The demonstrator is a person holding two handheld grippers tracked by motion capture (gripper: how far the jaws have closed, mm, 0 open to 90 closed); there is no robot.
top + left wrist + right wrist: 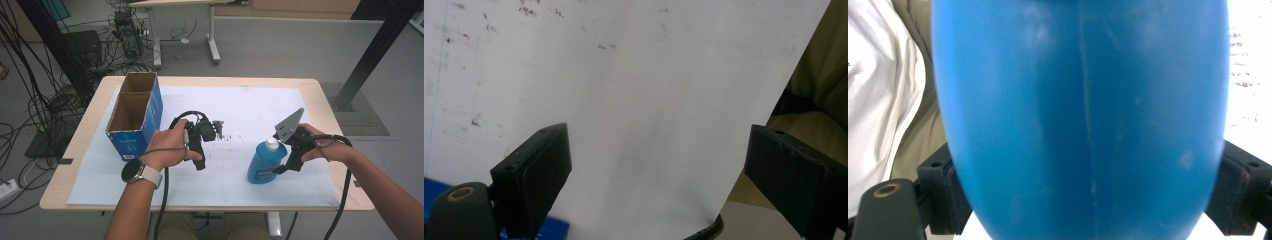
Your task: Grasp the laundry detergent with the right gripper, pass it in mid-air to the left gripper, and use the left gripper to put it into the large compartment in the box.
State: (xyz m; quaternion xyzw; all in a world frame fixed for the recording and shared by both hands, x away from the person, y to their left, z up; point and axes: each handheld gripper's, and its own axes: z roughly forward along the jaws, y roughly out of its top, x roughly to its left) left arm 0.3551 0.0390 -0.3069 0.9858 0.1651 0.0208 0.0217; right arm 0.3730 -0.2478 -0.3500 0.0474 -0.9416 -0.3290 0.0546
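Right gripper (pixel 286 161) has the blue bottle (pixel 263 163) between its jaws, pads touching both flanks, bottle upright at my nine o'clock. Left gripper (pixel 212 129) hangs open, farther off; box (pixel 134 114) at ten o'clock.

Right gripper (pixel 284 161) beside upright blue bottle (pixel 265 163) on table (pixel 320 90)

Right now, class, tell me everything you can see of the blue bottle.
The blue bottle looks like smooth plastic with a white cap and a label on its front. It stands upright on the white sheet at the table's right. A seam runs down its body. The right claw has one jaw at each side of it.
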